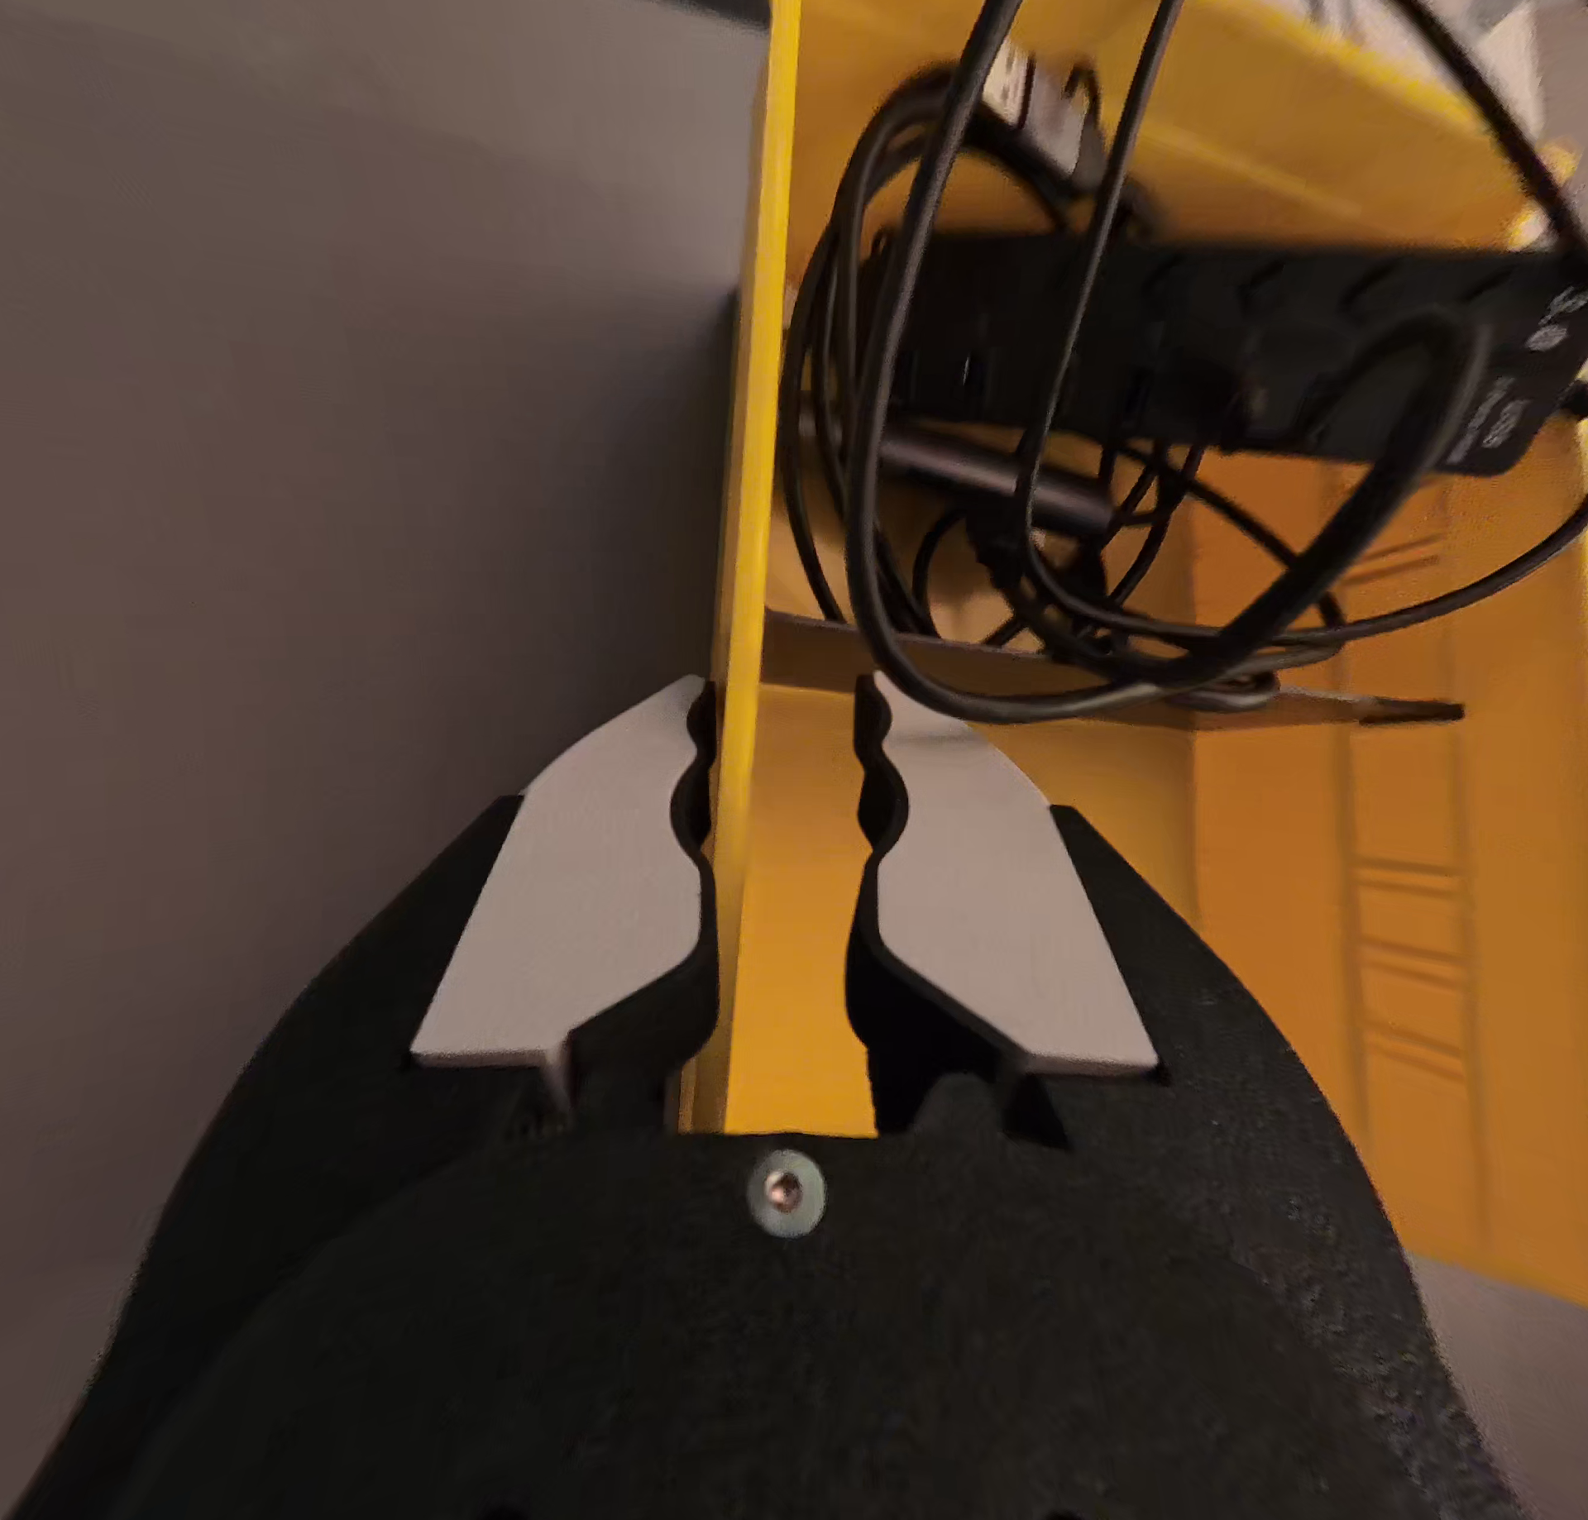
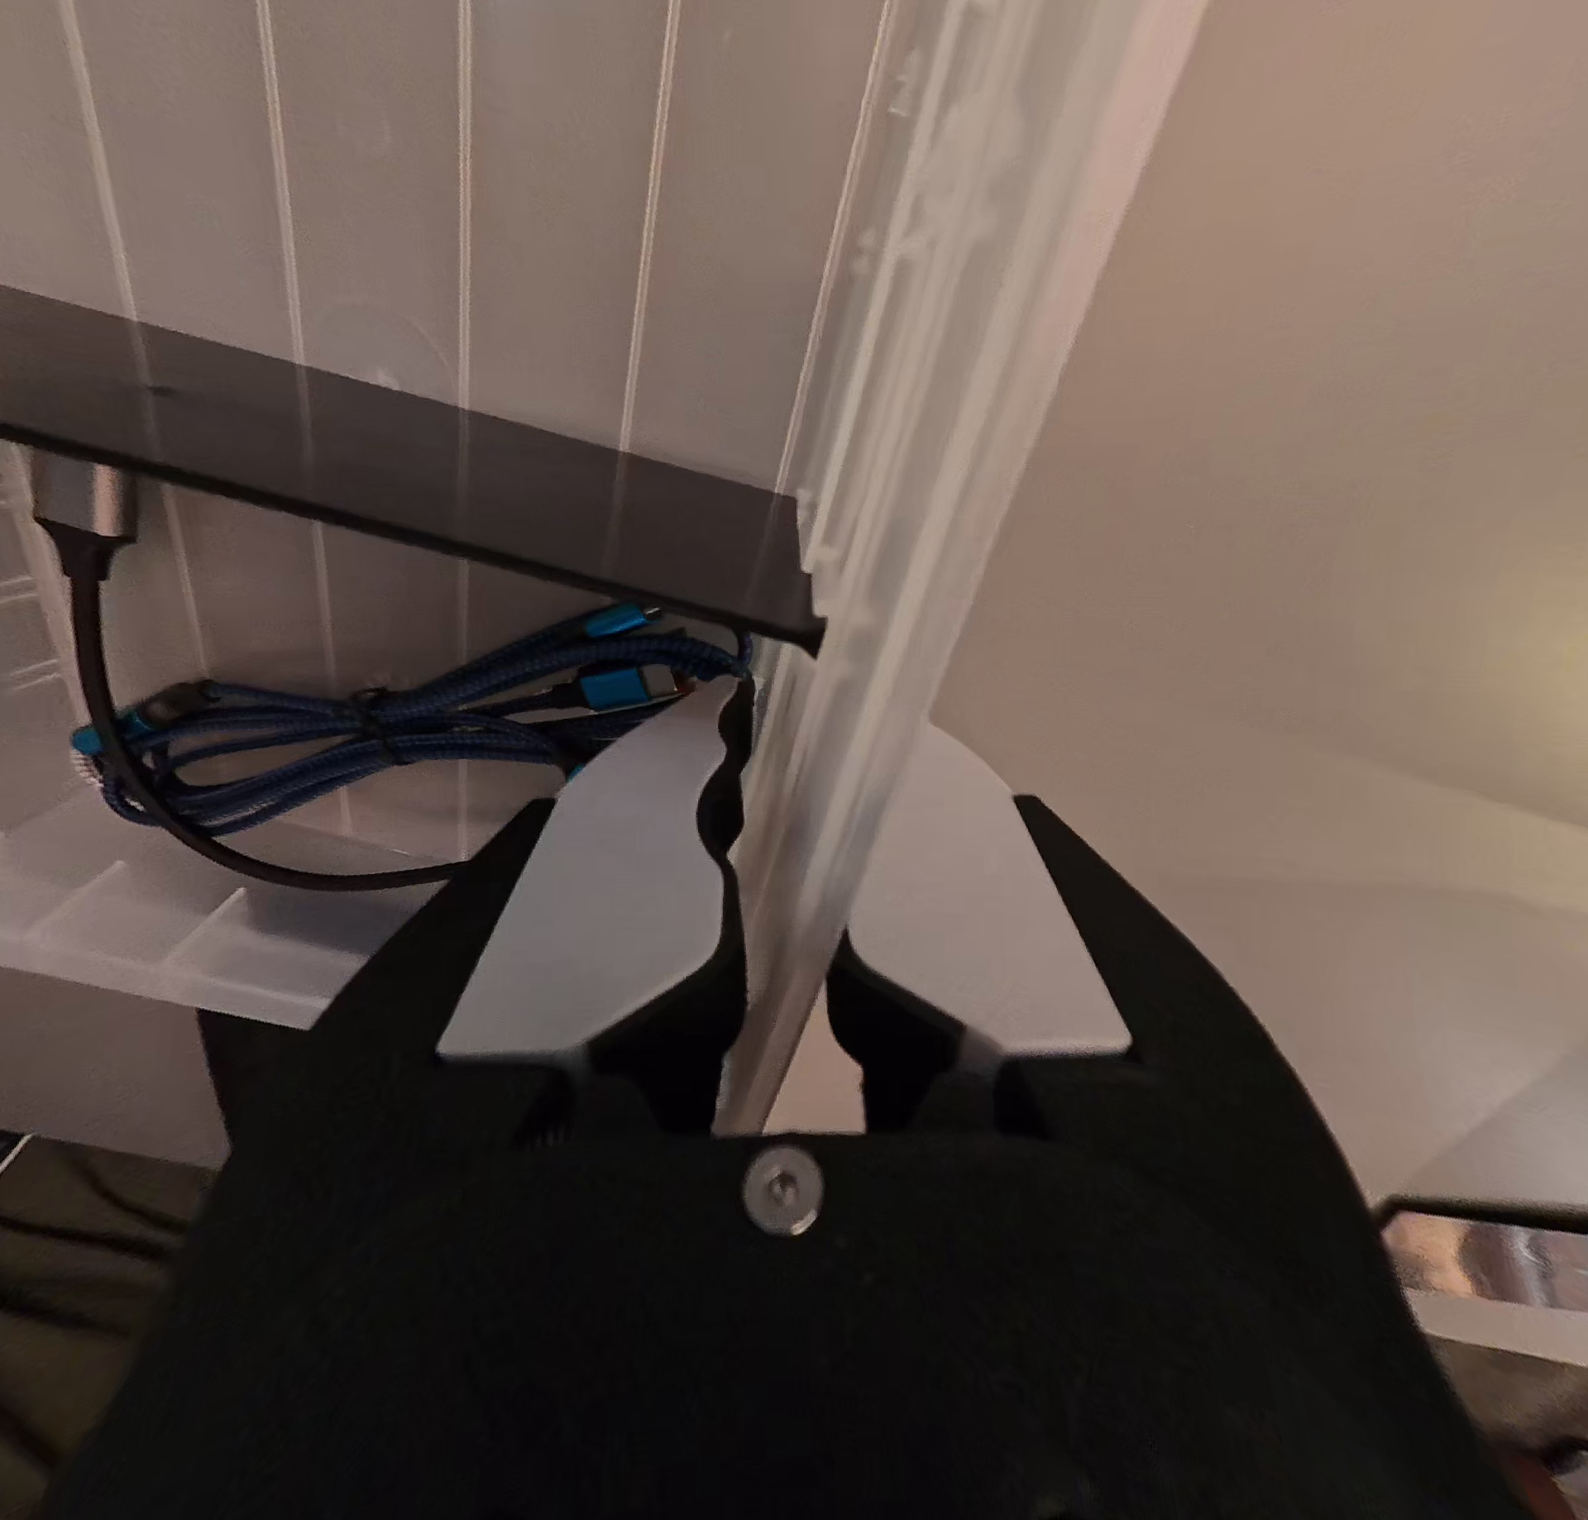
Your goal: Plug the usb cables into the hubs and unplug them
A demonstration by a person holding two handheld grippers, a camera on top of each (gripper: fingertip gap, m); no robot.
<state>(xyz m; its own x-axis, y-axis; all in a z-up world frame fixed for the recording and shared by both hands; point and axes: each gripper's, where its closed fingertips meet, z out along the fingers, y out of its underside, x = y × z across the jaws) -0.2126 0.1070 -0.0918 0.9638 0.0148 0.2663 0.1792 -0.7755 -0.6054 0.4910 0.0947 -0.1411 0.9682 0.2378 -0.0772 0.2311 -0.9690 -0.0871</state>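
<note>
In the left wrist view, the wall of a yellow bin (image 1: pixel 756 482) is seen between the fingers of the left claw (image 1: pixel 786 697); the left finger touches it, while a gap remains at the right finger, so a firm pinch cannot be confirmed. Inside the bin, to the right, a long black hub (image 1: pixel 1203 336) lies amid looped thin black cables (image 1: pixel 902 448); white markings on its right end are blurred. In the right wrist view, the rim of a clear plastic bin (image 2: pixel 876 619) is pinched by the right claw (image 2: pixel 799 791). Within it, a flat black hub (image 2: pixel 430 465) is seen with a grey-headed cable (image 2: pixel 86 499) plugged in at far left, and a bundle of blue braided cables (image 2: pixel 387 723) lies below.
</note>
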